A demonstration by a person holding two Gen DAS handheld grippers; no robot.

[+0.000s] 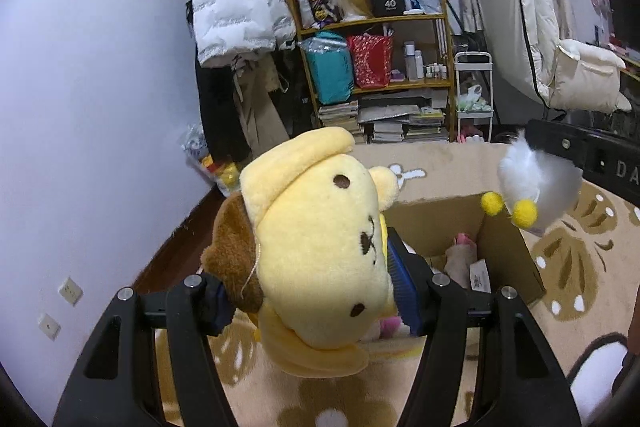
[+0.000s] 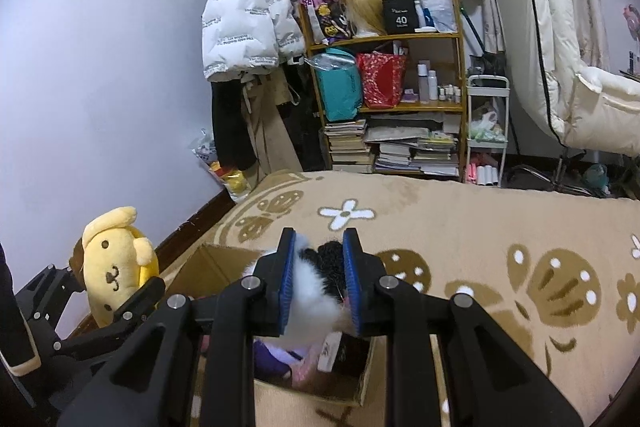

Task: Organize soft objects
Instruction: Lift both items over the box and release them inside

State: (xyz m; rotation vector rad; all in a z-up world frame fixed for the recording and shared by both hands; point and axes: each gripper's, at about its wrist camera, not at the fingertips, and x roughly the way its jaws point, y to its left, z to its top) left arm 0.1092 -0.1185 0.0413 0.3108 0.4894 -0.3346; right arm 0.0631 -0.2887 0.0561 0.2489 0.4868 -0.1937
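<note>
Holding two plushies at once, you've got both over the cardboard box (image 2: 208, 267) on the beige rug (image 2: 460, 227). Your left gripper (image 1: 316, 291) is clamped around the yellow dog plush (image 1: 320, 247), just left of the box. Your right gripper (image 2: 319, 279) is squeezed tight on a white-and-black fluffy toy (image 2: 316, 291), right above the box opening, where more soft stuff already sits inside.

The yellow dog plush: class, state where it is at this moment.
The yellow dog plush fills the middle of the left wrist view, clamped in the left gripper above the rug, just left of the open cardboard box.
</note>
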